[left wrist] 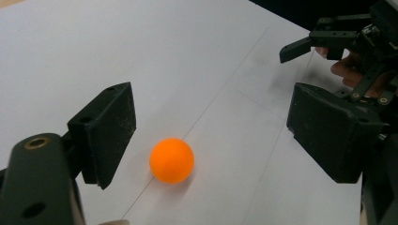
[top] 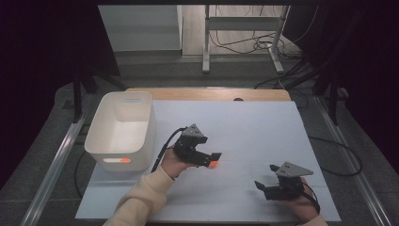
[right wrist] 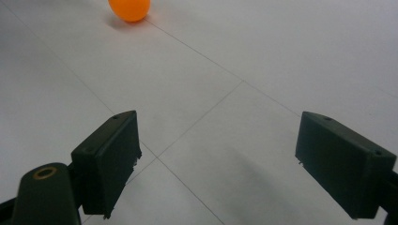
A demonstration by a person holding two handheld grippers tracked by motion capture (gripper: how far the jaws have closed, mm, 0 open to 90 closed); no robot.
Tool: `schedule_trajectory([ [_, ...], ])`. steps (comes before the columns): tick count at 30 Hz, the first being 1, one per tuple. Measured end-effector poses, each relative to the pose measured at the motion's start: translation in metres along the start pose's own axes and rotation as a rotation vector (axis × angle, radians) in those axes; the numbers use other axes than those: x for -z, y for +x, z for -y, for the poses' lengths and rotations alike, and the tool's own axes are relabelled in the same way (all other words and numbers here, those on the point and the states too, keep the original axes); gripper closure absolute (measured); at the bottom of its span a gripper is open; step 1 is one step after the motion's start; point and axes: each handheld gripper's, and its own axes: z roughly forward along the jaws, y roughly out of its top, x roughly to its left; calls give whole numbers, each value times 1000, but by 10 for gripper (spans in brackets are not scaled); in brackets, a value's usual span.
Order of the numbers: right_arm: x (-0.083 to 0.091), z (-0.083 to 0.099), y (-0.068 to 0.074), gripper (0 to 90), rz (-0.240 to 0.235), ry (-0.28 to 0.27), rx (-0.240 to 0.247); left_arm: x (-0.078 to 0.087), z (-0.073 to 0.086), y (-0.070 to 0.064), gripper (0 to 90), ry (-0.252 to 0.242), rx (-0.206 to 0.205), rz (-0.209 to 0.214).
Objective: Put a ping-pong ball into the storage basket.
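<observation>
Fingers of the left gripper [left wrist: 206,136] stand wide apart, one on each side of the orange ball [left wrist: 172,160], which sits on the white worktop [top: 263,132] untouched by either pad. Right gripper [top: 275,184] hangs low over the worktop well apart from the ball, its fingers [right wrist: 108,159] also spread wide with nothing between them. Judged from this, the grasp goes best if the left gripper drops slightly, centres the ball between its pads and closes slowly and evenly, since a one-sided touch would likely send it rolling; the white bin [top: 141,117] waits nearby.
</observation>
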Motion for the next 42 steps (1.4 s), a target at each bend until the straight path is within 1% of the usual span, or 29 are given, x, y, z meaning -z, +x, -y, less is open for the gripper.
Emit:
schedule_trajectory([
  [6,0,0,0,146,2,2,1,-9,3,0,167,28,-5,0],
  [9,0,0,0,146,1,2,-1,-15,5,0,161,52,-6,-1],
  [15,0,0,0,146,3,4,-2,-20,7,-1,158,66,-11,-2],
  [16,0,0,-1,146,4,4,-1,-22,8,-1,158,78,-13,-2],
  [19,0,0,-1,146,5,6,0,-24,10,1,156,91,-8,-7],
  [22,0,0,-1,146,5,4,-1,-26,12,2,165,103,-9,-3],
  [23,0,0,-1,146,5,4,0,-26,13,3,165,118,-17,-8],
  [24,0,1,-1,146,5,5,0,-28,15,4,165,127,-18,-26],
  [25,0,1,-1,146,5,7,1,-29,16,5,163,137,-17,-34],
  [27,0,1,-1,146,5,7,1,-32,19,8,160,146,-1,-31],
  [29,0,1,-1,146,6,7,1,-35,21,11,160,164,3,-35],
  [36,0,1,-1,146,4,9,1,-43,25,14,150,195,13,-23],
  [37,0,1,-1,146,4,9,1,-43,25,14,150,195,13,-23],
  [38,0,1,-1,146,5,9,1,-45,26,15,149,208,6,-19],
  [39,0,1,-1,146,5,10,0,-47,26,15,148,211,10,-18],
  [40,0,1,-1,146,5,10,1,-48,27,16,148,218,3,-16],
  [42,-1,1,0,146,5,11,1,-51,28,16,145,226,7,-13],
])
